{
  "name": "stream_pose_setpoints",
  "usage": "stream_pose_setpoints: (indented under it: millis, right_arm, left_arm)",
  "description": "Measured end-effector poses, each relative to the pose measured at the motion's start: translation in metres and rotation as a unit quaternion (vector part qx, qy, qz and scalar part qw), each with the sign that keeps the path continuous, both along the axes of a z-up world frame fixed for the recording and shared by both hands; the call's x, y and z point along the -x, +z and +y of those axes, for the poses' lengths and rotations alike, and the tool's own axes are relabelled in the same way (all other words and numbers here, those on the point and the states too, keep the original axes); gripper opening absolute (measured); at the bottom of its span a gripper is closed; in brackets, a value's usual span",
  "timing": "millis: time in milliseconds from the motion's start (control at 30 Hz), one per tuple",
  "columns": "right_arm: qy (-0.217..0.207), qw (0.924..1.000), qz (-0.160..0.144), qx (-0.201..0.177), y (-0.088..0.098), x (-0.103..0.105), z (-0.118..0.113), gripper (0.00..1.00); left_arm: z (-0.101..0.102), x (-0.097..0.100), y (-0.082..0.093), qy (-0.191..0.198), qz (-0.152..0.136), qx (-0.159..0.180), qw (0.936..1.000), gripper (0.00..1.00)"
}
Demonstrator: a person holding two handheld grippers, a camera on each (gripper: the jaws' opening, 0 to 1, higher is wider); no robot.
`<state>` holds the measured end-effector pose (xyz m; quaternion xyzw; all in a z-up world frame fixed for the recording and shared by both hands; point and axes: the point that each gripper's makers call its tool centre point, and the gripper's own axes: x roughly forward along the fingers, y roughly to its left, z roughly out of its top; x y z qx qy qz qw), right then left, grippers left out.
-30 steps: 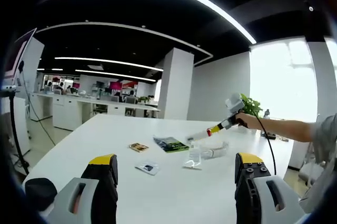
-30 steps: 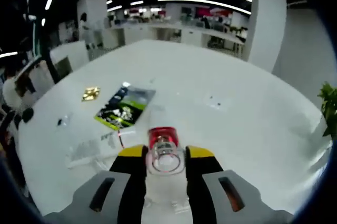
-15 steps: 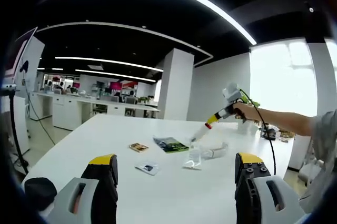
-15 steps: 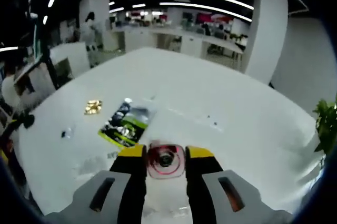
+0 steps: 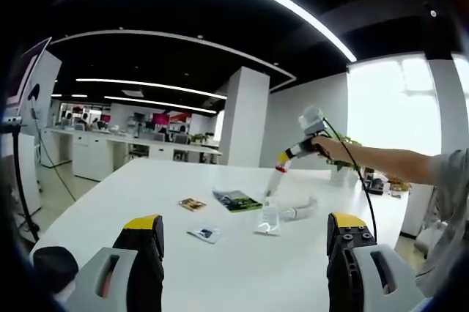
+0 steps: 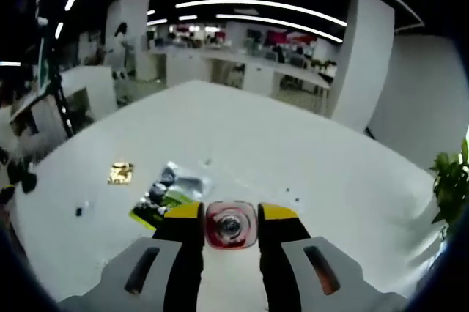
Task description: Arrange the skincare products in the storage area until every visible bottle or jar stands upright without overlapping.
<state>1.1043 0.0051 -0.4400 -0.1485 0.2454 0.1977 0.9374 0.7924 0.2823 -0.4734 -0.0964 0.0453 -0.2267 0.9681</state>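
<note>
In the left gripper view, the left gripper point(image 5: 245, 253) hangs low over the wide white surface point(image 5: 242, 275), its yellow-tipped grey jaws spread wide apart with nothing between them. A black rounded object point(image 5: 55, 264) sits at the surface's near left edge. Farther out lie a small brown-and-gold sachet point(image 5: 193, 204), a small clear packet with a dark spot point(image 5: 206, 234), and a green-and-dark printed flat pouch point(image 5: 237, 201). Just right of that pouch a small clear bottle point(image 5: 270, 217) stands upright on the surface, with a clear plastic wrapper point(image 5: 299, 209) beside it. Above them a person's hand point(image 5: 331, 149) holds the right gripper point(image 5: 281, 160) in the air, tilted downward; it carries a slim clear tube with a red cap end point(image 5: 275, 177) whose far end points down toward the pouch and bottle.

In the right gripper view, the sachet point(image 6: 120, 173) lies at left and the printed pouch point(image 6: 167, 193) nearer the middle, both well below the tool. The right gripper point(image 6: 230, 225) has its jaws closed on the tube point(image 6: 230, 225), seen end-on with its red ring facing the camera. A green potted plant point(image 6: 453, 180) stands at the far right.
</note>
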Motion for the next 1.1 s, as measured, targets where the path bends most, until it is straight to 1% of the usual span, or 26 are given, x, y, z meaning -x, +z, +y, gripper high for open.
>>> stream_pose_setpoints:
  millis: [100, 167, 233, 267, 333, 400, 467, 500, 533, 667, 733, 767, 833, 900, 933, 1000, 1033, 1067, 1100]
  right_arm:
    - [-0.002, 0.9995, -0.029, -0.006, 0.002, -0.005, 0.003, 0.27]
    - [0.0, 0.9984, -0.054, -0.016, 0.008, -0.012, 0.007, 0.27]
    - [-0.002, 0.9975, -0.067, -0.025, 0.007, -0.016, 0.007, 0.27]
    - [0.004, 0.9965, -0.077, -0.031, 0.008, -0.019, 0.008, 0.27]
    - [-0.001, 0.9957, -0.082, -0.043, 0.009, -0.025, 0.008, 0.27]
    - [-0.001, 0.9946, -0.09, -0.052, 0.009, -0.026, 0.008, 0.27]
    - [0.017, 0.9918, -0.11, -0.062, 0.01, -0.025, 0.013, 0.27]
    - [0.021, 0.9915, -0.111, -0.065, 0.009, -0.024, 0.013, 0.27]
    - [0.017, 0.992, -0.103, -0.071, 0.005, -0.021, 0.011, 0.27]
    - [0.015, 0.9924, -0.089, -0.084, -0.008, -0.02, 0.009, 0.26]
    - [0.011, 0.9927, -0.085, -0.085, -0.018, -0.022, 0.005, 0.26]
    - [0.011, 0.9933, -0.074, -0.089, -0.027, -0.018, 0.006, 0.26]
    - [0.008, 0.9936, -0.063, -0.093, -0.037, -0.015, 0.006, 0.26]
    - [0.01, 0.9902, -0.074, -0.118, -0.036, -0.017, 0.008, 0.28]
    - [0.003, 0.992, -0.056, -0.113, -0.046, -0.015, 0.006, 0.28]
    - [0.005, 0.993, -0.046, -0.108, -0.056, -0.014, 0.008, 0.27]
    - [0.007, 0.9939, -0.042, -0.102, -0.062, -0.012, 0.009, 0.26]
    - [0.007, 0.9954, -0.039, -0.087, -0.069, -0.013, 0.009, 0.26]
    - [0.008, 0.9951, -0.046, -0.087, -0.07, -0.012, 0.009, 0.26]
  left_arm:
    - [0.0, -0.001, -0.001, -0.001, 0.001, 0.0, 1.0, 0.95]
    - [0.0, -0.001, -0.002, -0.002, 0.002, -0.001, 1.0, 0.95]
    - [-0.001, -0.001, -0.002, -0.003, 0.003, -0.002, 1.0, 0.95]
    - [-0.002, -0.001, -0.002, -0.003, 0.003, -0.002, 1.0, 0.95]
    - [-0.003, -0.001, -0.003, -0.002, 0.003, -0.003, 1.0, 0.95]
    - [-0.003, -0.001, -0.003, -0.001, 0.004, -0.003, 1.0, 0.95]
    - [-0.003, -0.001, -0.003, -0.001, 0.004, -0.003, 1.0, 0.95]
    - [-0.002, -0.001, -0.003, 0.0, 0.004, -0.003, 1.0, 0.95]
    - [-0.002, -0.001, -0.003, 0.0, 0.003, -0.003, 1.0, 0.95]
    - [-0.005, 0.0, -0.004, -0.002, 0.004, -0.002, 1.0, 0.95]
    - [-0.006, 0.0, -0.005, -0.003, 0.005, -0.004, 1.0, 0.95]
    - [-0.007, 0.0, -0.005, -0.004, 0.005, -0.004, 1.0, 0.95]
    - [-0.007, 0.0, -0.005, -0.004, 0.005, -0.003, 1.0, 0.95]
    - [-0.007, 0.0, -0.006, -0.004, 0.006, -0.004, 1.0, 0.95]
    - [-0.007, 0.0, -0.006, -0.004, 0.006, -0.004, 1.0, 0.95]
    - [-0.006, 0.0, -0.005, -0.004, 0.007, -0.004, 1.0, 0.95]
    - [-0.006, 0.0, -0.005, -0.004, 0.007, -0.004, 1.0, 0.95]
    - [-0.006, 0.0, -0.004, -0.004, 0.006, -0.003, 1.0, 0.95]
    - [-0.006, 0.0, -0.004, -0.004, 0.005, -0.004, 1.0, 0.95]
